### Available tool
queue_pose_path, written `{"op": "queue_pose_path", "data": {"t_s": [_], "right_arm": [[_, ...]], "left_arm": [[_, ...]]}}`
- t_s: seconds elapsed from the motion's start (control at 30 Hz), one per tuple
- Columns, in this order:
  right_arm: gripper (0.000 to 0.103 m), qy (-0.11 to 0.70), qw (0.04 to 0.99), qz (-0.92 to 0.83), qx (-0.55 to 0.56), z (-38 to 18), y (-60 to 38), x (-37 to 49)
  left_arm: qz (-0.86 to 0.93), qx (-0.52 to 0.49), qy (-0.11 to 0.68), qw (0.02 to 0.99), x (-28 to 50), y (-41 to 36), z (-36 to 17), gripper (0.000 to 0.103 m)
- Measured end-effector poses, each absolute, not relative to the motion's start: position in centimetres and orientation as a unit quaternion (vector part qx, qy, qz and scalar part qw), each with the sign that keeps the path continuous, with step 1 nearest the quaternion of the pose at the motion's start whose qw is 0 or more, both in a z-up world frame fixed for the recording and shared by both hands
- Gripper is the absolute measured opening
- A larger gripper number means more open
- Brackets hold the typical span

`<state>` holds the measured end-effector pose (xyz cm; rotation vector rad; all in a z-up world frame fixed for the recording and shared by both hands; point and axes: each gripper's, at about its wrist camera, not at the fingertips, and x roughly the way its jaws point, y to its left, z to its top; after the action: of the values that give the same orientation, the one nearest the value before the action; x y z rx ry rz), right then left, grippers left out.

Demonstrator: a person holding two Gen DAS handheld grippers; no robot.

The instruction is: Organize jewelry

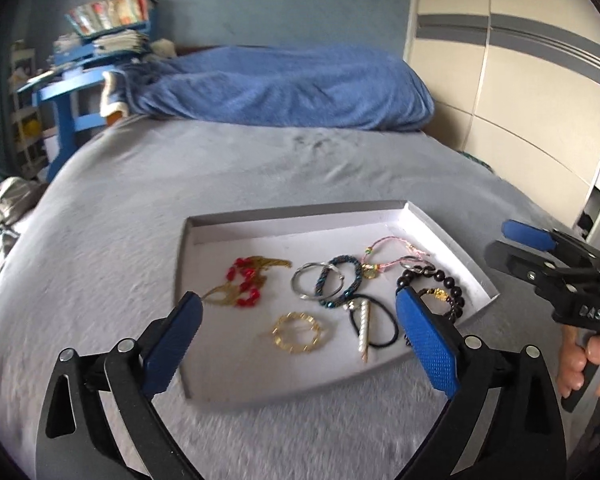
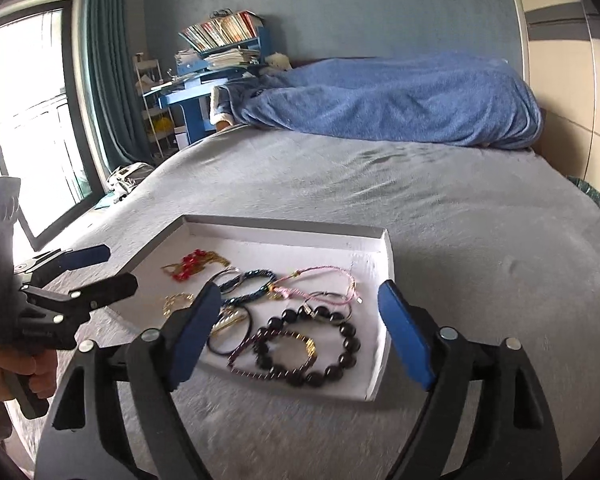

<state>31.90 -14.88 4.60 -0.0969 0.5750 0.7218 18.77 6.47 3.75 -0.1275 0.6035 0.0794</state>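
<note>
A shallow white tray [image 1: 300, 224] [image 2: 284, 226] lies on a grey bed and holds jewelry. In it are a red bead and gold chain piece [image 1: 246, 282] [image 2: 188, 265], a gold ring-shaped clip [image 1: 299, 333], silver and teal bangles [image 1: 326, 282] [image 2: 246, 284], a pink cord bracelet [image 1: 392, 254] [image 2: 320, 280], a black hair tie with a pearl pin [image 1: 366, 330] and a dark bead bracelet [image 1: 440, 286] [image 2: 320, 350]. My left gripper [image 1: 300, 304] is open and empty above the tray's near edge. My right gripper [image 2: 300, 292] is open and empty over the bead bracelet; it also shows in the left wrist view [image 1: 512, 240].
The grey bedspread [image 2: 460, 240] spreads all around the tray. A blue blanket [image 1: 292, 88] lies heaped at the bed's head. A blue desk with stacked books [image 2: 220, 48] stands at the far left, a window [image 2: 28, 120] beyond it. A wardrobe [image 1: 520, 80] stands on the right.
</note>
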Motion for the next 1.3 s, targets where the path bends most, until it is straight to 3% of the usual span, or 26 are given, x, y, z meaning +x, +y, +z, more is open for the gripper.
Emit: {"op": "queue_pose_path", "data": {"t_s": [0.27, 1.3], "right_arm": [[0.097, 0.254, 0.9, 0.35, -0.047, 4.2, -15.3, 27.5], [0.097, 0.229, 0.925, 0.3, -0.033, 1.5, -16.5, 22.3]], "left_arm": [[0.065, -0.098, 0.27, 0.956, 14.9, 6.1, 3.3, 0.098], [0.091, -0.088, 0.214, 0.969, 9.2, 3.1, 2.2, 0.098]]}}
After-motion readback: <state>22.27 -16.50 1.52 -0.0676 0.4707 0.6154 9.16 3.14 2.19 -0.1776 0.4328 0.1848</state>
